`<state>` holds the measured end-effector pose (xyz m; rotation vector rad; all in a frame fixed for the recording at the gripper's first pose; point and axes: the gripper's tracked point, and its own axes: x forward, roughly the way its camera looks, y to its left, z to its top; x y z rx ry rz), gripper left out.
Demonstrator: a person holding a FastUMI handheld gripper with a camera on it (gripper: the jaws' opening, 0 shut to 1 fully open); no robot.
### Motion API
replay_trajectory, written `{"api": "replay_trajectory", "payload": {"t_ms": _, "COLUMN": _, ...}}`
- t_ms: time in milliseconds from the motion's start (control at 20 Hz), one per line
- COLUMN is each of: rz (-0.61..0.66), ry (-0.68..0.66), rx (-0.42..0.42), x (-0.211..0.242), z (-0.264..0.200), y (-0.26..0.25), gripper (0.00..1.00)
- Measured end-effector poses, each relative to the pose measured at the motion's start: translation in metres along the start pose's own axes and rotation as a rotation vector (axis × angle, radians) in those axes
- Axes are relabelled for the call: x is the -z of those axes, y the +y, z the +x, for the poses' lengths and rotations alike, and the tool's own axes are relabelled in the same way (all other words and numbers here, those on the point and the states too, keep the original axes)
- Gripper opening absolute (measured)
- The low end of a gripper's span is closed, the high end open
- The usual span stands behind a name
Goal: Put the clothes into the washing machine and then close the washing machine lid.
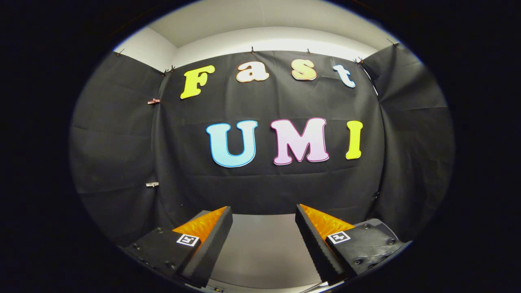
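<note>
Fingers (263,213): two black jaws with orange side panels are seen nearest the camera, spread wide apart; nothing is held between them, and a small square marker is carried on the housing behind each.
Gripper (263,213): pointed level toward the rear wall of the booth.
Desk (260,248): a pale, smooth grey surface is shown in the gap between the fingers and just ahead of them, running back to the foot of the cloth.
Obstructions: none are seen between the fingers and the cloth.
Booth wall (264,183): black cloth is hung across the back and folded round both sides, with creases visible.
Clips (152,184): small clips are fixed along the left seam and along the top edge of the cloth.
Room: a white wall (268,38) and ceiling are visible above the cloth.
Clothes and washing machine: their position cannot be told.
</note>
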<state>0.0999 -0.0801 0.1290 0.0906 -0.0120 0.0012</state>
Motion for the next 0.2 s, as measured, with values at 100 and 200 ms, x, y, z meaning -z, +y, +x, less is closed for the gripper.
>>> {"api": "replay_trajectory", "payload": {"t_ms": 100, "rz": -0.025, "ry": -0.014, "rx": -0.022, "x": -0.001, "z": 0.001, "y": 0.029, "gripper": 0.98}}
{"api": "replay_trajectory", "payload": {"t_ms": 200, "rz": -0.052, "ry": -0.026, "rx": -0.033, "x": -0.001, "z": 0.012, "y": 0.037, "gripper": 0.98}}
